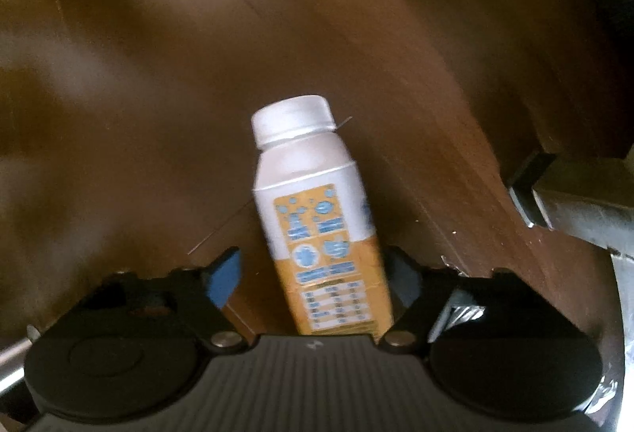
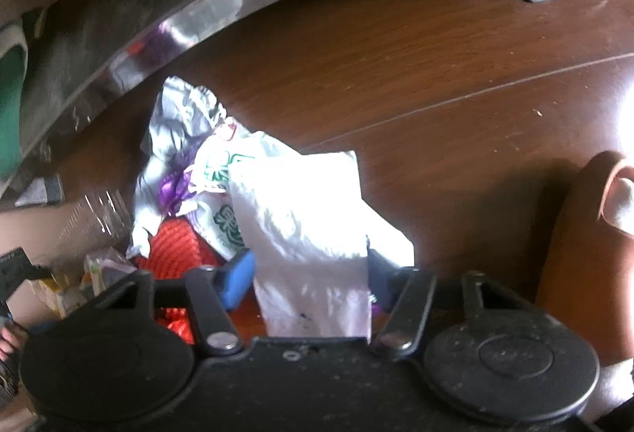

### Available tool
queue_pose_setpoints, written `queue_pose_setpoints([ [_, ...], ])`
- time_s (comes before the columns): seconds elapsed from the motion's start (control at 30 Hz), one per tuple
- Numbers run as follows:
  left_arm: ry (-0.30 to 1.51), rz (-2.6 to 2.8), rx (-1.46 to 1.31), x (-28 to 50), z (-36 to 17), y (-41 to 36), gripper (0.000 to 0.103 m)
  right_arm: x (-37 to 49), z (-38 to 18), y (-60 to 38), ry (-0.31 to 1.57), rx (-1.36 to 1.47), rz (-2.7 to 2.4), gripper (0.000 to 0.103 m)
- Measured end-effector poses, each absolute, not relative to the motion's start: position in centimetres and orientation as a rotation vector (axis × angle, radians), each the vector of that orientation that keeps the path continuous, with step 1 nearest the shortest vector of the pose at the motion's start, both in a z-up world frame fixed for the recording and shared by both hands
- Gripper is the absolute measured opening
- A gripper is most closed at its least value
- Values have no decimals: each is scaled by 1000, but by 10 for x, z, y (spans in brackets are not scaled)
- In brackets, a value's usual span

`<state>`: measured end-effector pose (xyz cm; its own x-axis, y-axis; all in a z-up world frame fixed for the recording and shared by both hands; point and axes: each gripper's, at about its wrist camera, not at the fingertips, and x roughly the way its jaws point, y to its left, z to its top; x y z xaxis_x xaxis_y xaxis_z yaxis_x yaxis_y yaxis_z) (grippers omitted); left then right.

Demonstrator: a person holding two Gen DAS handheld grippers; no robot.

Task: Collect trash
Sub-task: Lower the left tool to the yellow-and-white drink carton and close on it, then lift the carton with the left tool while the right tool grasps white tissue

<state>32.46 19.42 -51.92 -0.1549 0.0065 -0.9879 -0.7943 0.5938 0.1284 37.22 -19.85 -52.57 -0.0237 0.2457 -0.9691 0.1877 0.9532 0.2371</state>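
We are working low over a brown wood floor [image 1: 396, 36], a metal furniture leg [image 1: 574, 210] beyond. Our left gripper [image 1: 317, 273] is angling downward, jaws part-open, with a white-and-orange bottle [image 1: 317, 218] standing between them. Our right gripper [image 2: 311, 273] is clamping white paper [image 2: 305, 210]; crumpled wrappers [image 2: 186, 162] are lying behind.

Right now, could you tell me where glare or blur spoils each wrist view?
Left wrist view: motion blur smears the wooden floor and softens the label print on the bottle, which sits between the jaws. Right wrist view: sunlight blows out the white paper; glare streaks the metal rail.
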Motion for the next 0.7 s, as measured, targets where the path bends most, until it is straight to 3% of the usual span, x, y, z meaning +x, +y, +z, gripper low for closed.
queue_pose_setpoints([
  [0.07,1594,792,-682,326,-518,192,56,372,-527,-197,1604,333,51,45],
  [0.27,1608,788,-656,328,-506,193,54,369,-522,-199,1595,345,50,3],
  [0.7,1587,888,-631,328,-430,217,50,359,-456,-182,1490,246,85,0],
])
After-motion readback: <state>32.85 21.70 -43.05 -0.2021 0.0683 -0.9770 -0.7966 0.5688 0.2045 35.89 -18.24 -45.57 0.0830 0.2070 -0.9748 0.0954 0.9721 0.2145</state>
